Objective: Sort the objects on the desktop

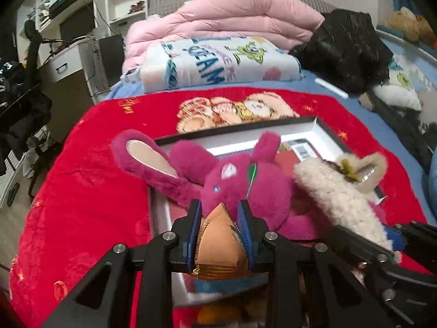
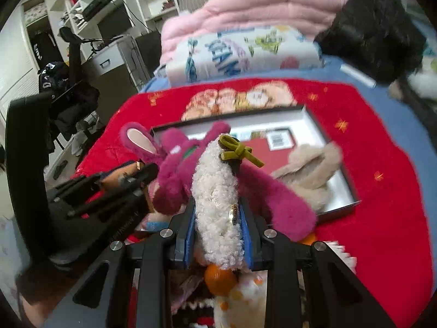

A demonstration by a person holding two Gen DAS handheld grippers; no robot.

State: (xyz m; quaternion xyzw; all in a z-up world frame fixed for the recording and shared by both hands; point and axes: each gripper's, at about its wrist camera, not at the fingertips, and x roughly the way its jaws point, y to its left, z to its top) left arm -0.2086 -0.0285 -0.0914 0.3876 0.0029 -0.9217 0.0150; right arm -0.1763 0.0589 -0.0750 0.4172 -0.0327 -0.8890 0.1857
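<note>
My left gripper (image 1: 220, 209) is shut on an orange-brown object (image 1: 220, 242), just behind a magenta plush rabbit (image 1: 245, 186). The rabbit hangs over a shallow black-rimmed tray (image 1: 308, 122) on a red blanket. My right gripper (image 2: 218, 207) is shut on a fluffy cream plush (image 2: 217, 191) with an olive-green bow (image 2: 240, 151). The cream plush also shows at the right in the left wrist view (image 1: 336, 196). The rabbit (image 2: 177, 175) lies against the cream plush. The left gripper (image 2: 131, 175) shows at the left in the right wrist view. A beige plush (image 2: 311, 169) lies in the tray (image 2: 347, 180).
The red blanket (image 1: 90, 180) covers a bed. A folded printed blanket (image 1: 218, 63), a pink quilt (image 1: 232, 16) and a black furry heap (image 1: 344, 52) lie behind the tray. Shelves and a desk (image 1: 68, 68) stand at the left. An orange ball (image 2: 220, 278) sits below my right gripper.
</note>
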